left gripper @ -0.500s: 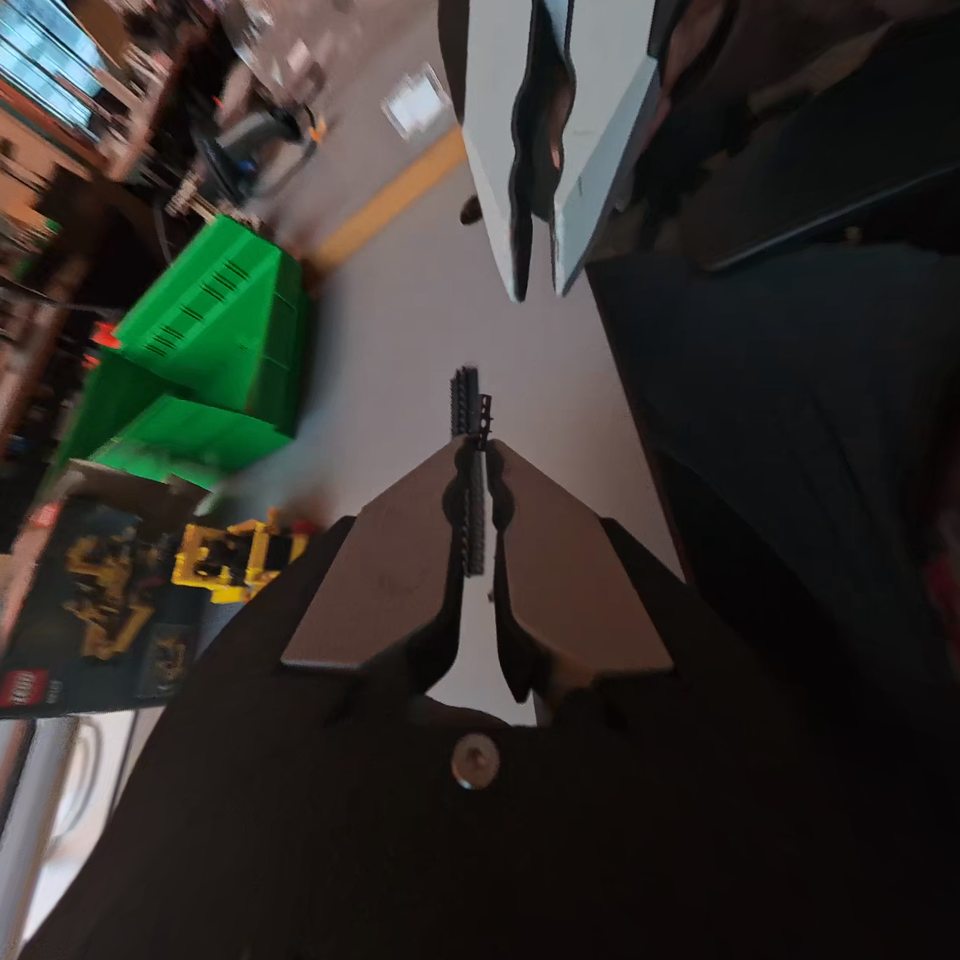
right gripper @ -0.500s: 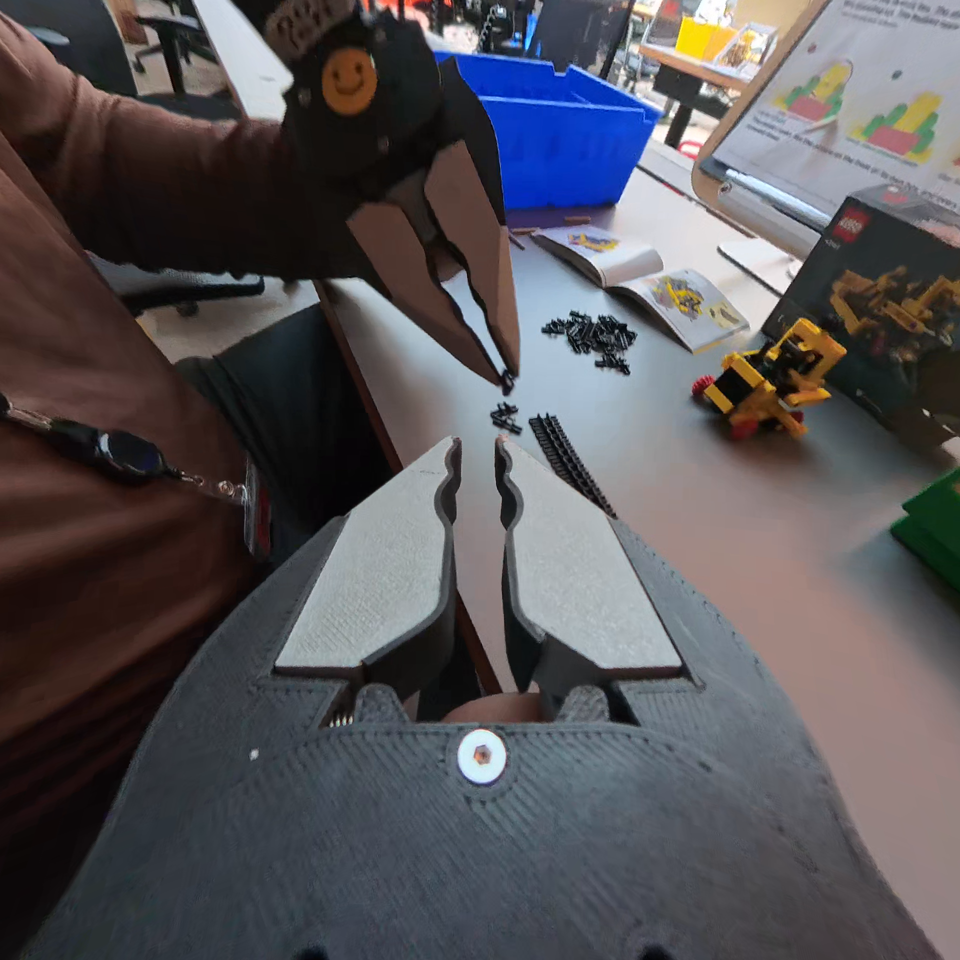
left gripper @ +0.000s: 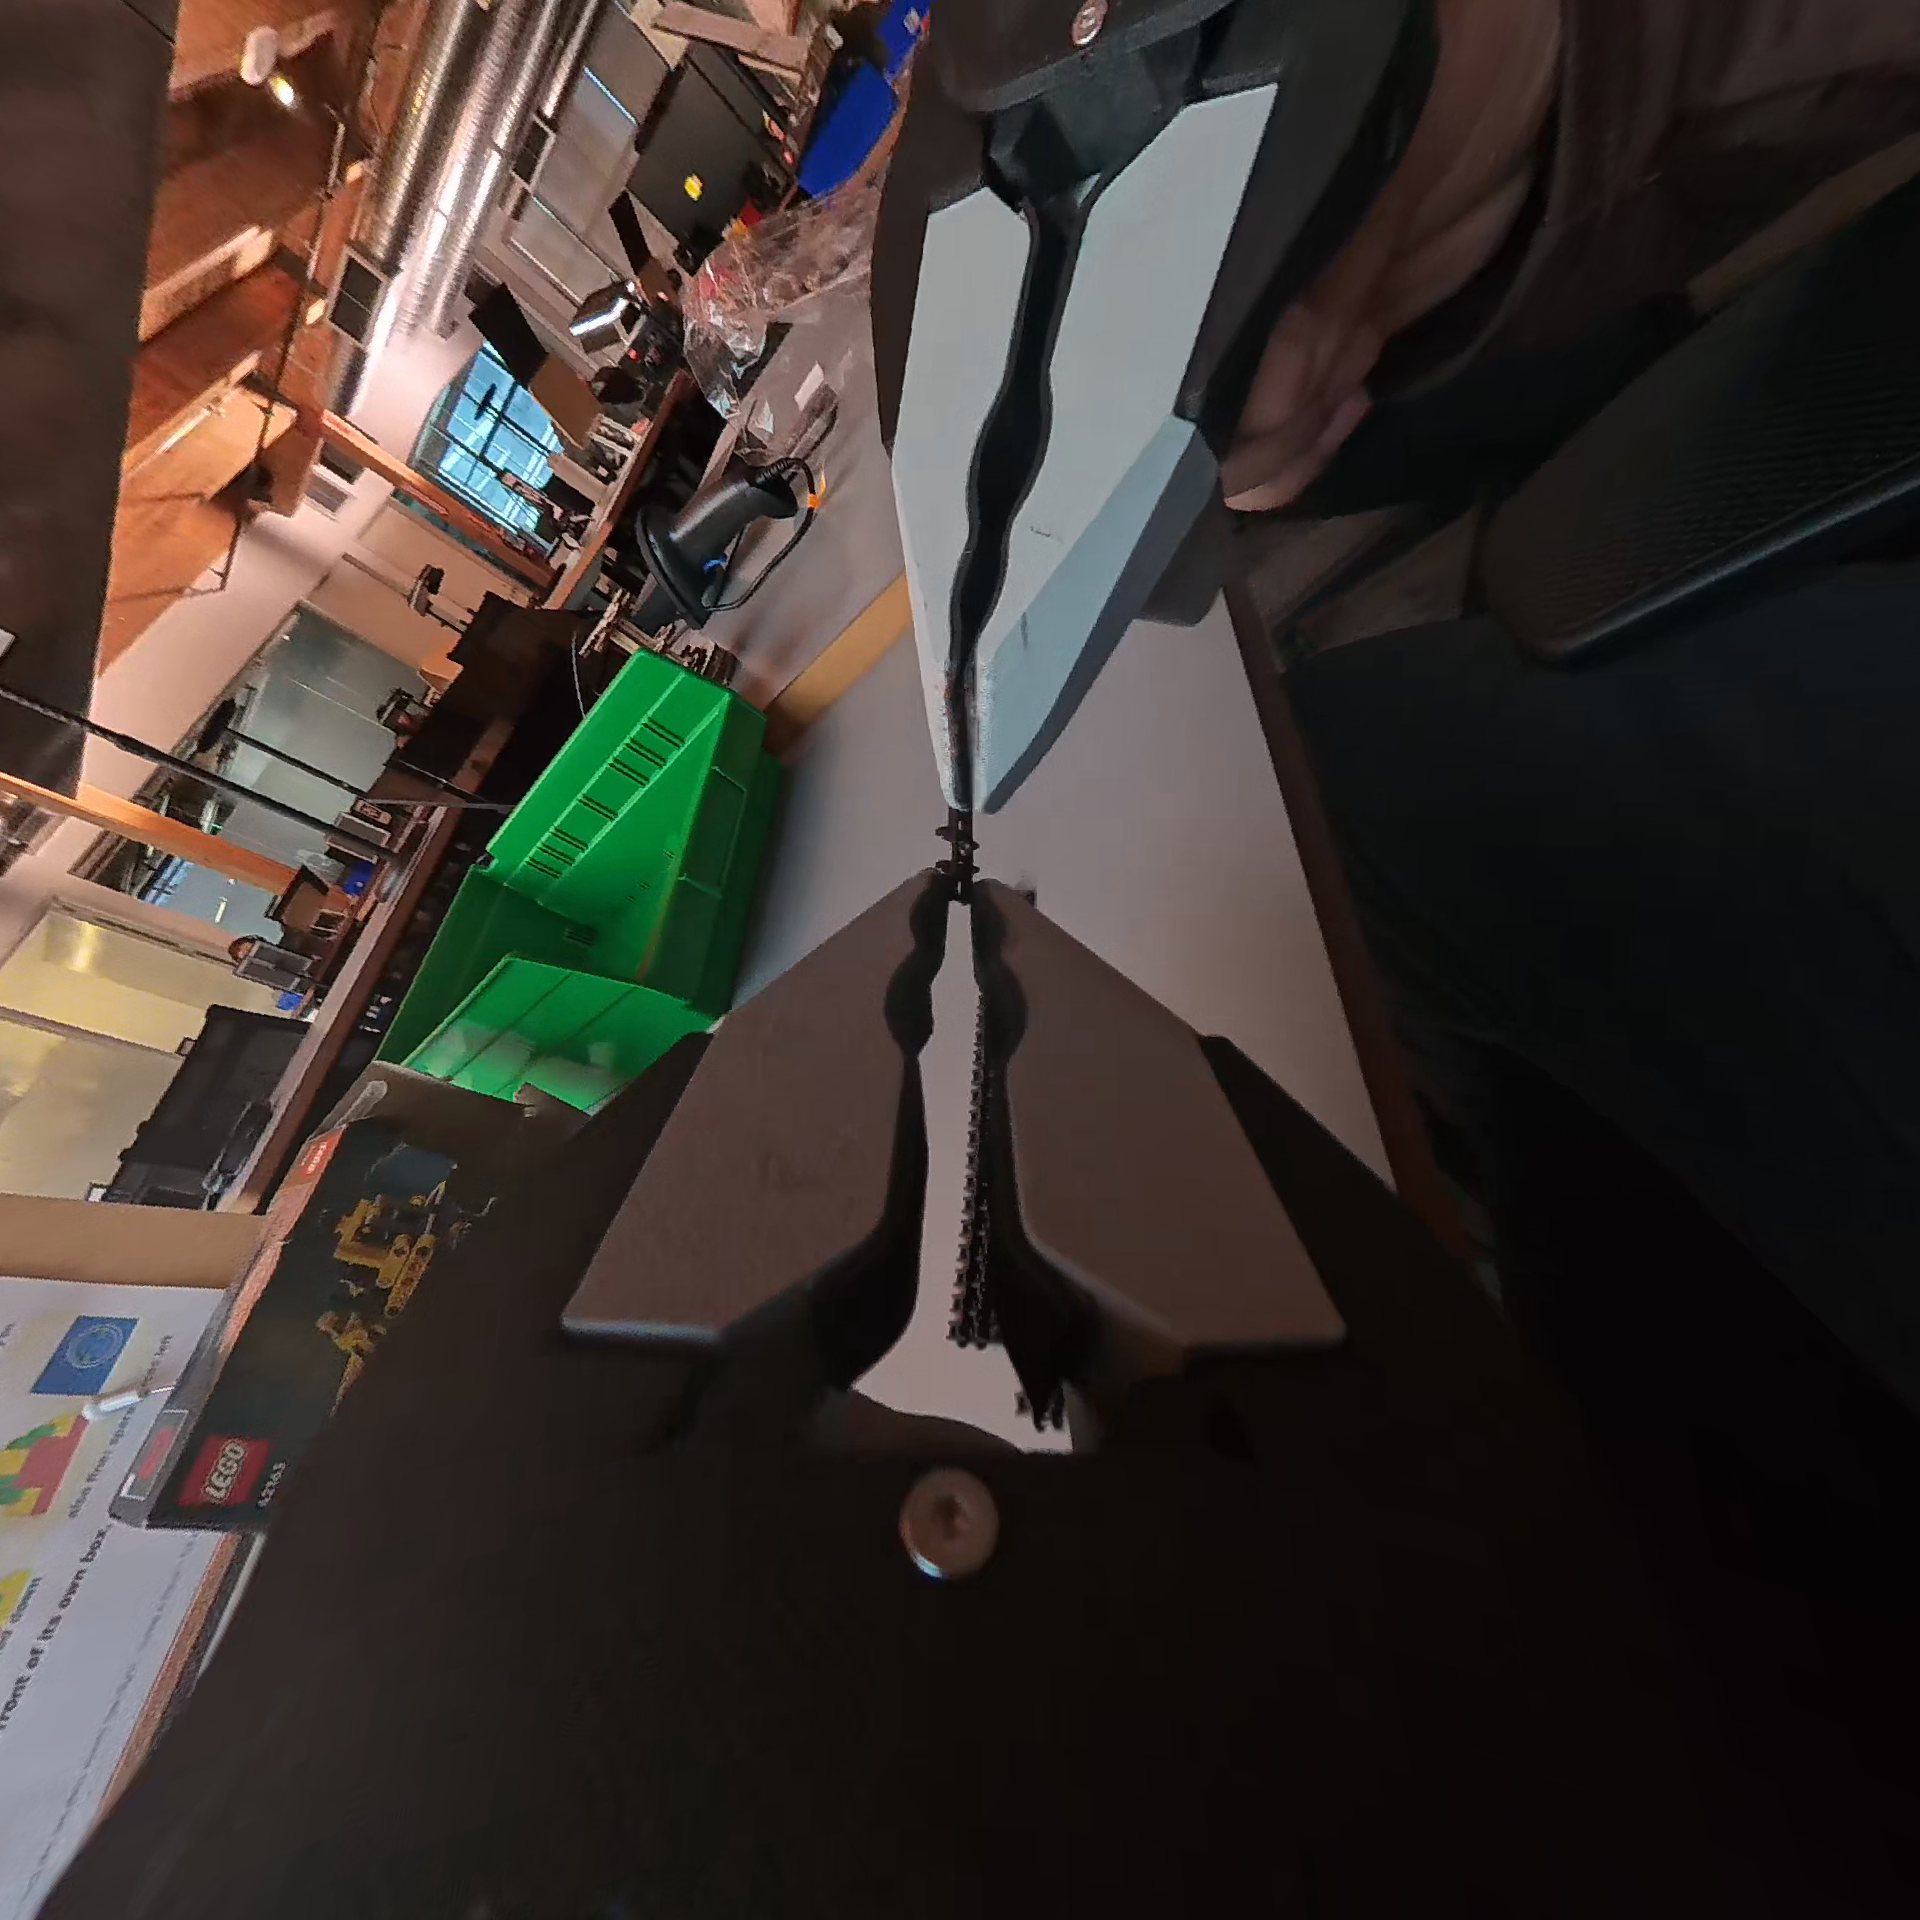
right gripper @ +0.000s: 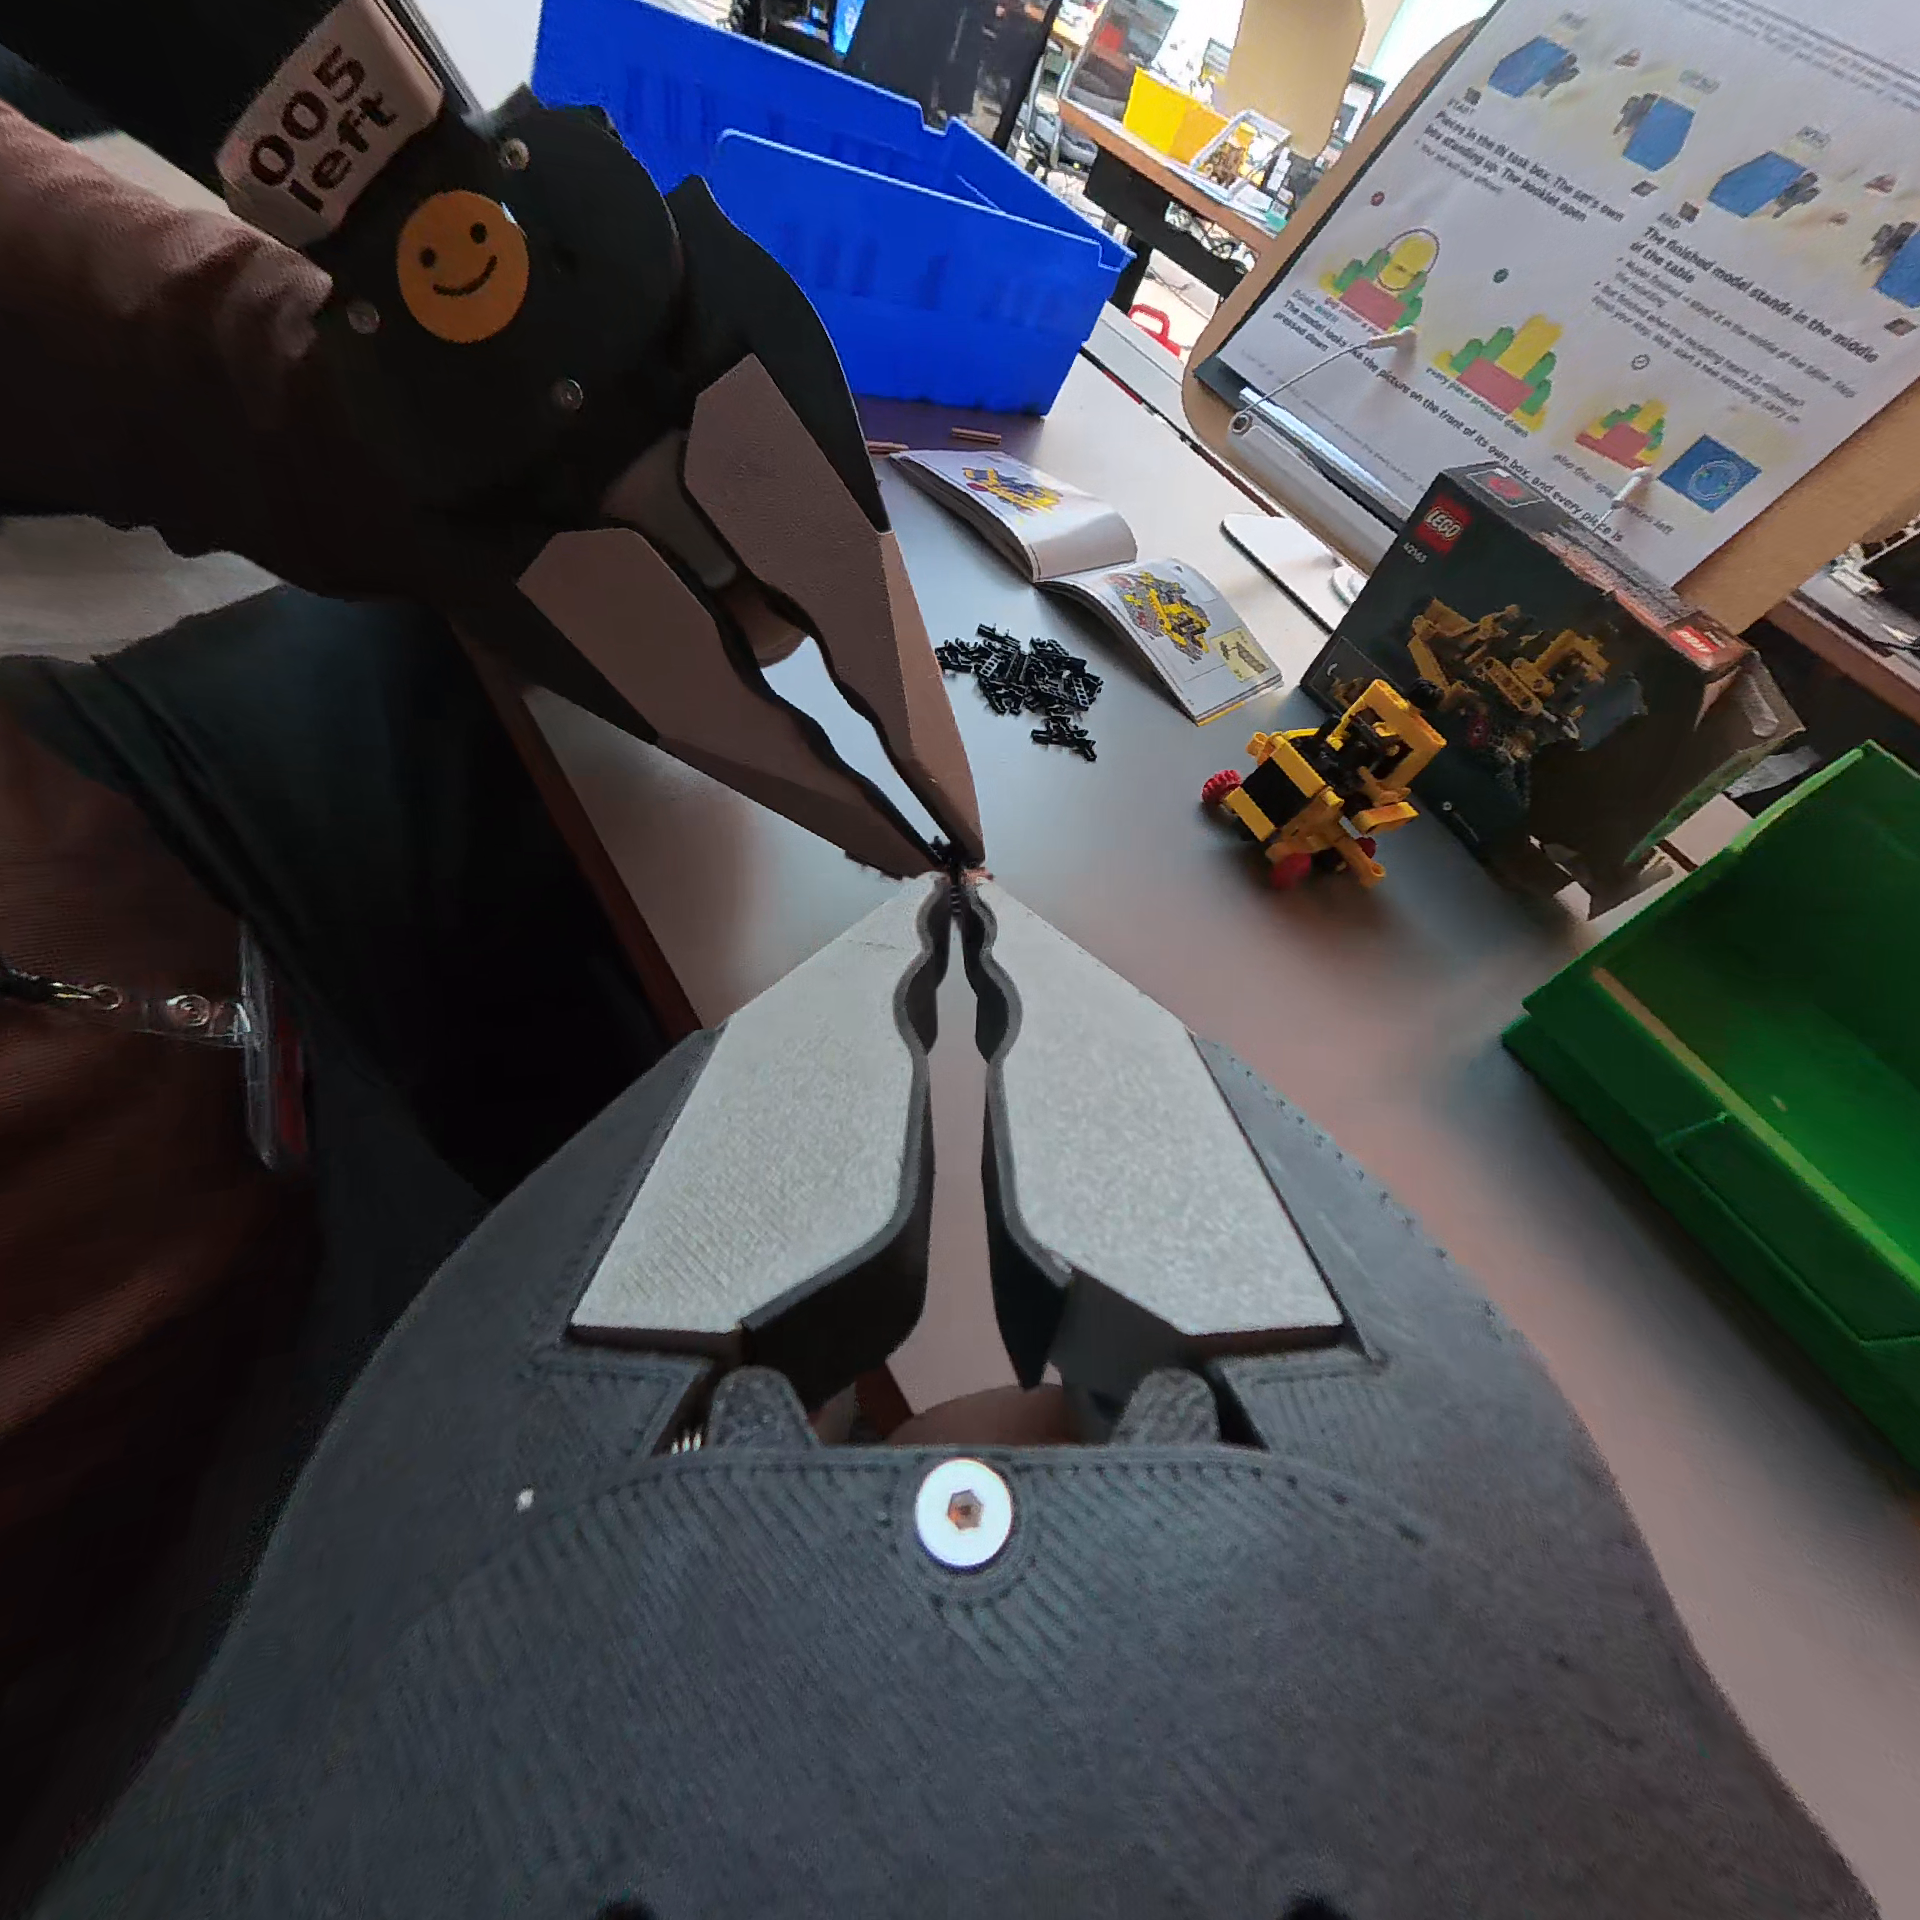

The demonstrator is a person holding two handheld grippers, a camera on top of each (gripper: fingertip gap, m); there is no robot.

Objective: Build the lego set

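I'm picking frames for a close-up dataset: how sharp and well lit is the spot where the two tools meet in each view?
Left wrist view: left gripper dark and backlit, black track strip readable, person's hand smeared. Right wrist view: evenly lit, right gripper crisp, meeting point tiny, wide-angle bending at the edges.

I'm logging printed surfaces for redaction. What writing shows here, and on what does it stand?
I won't quote any of it; these bear writing:
White tag on the left tool: short printed characters.
Black set box: red logo, small print.
Poster board: lines of text beside coloured pictures.
Open booklet: too small to read.
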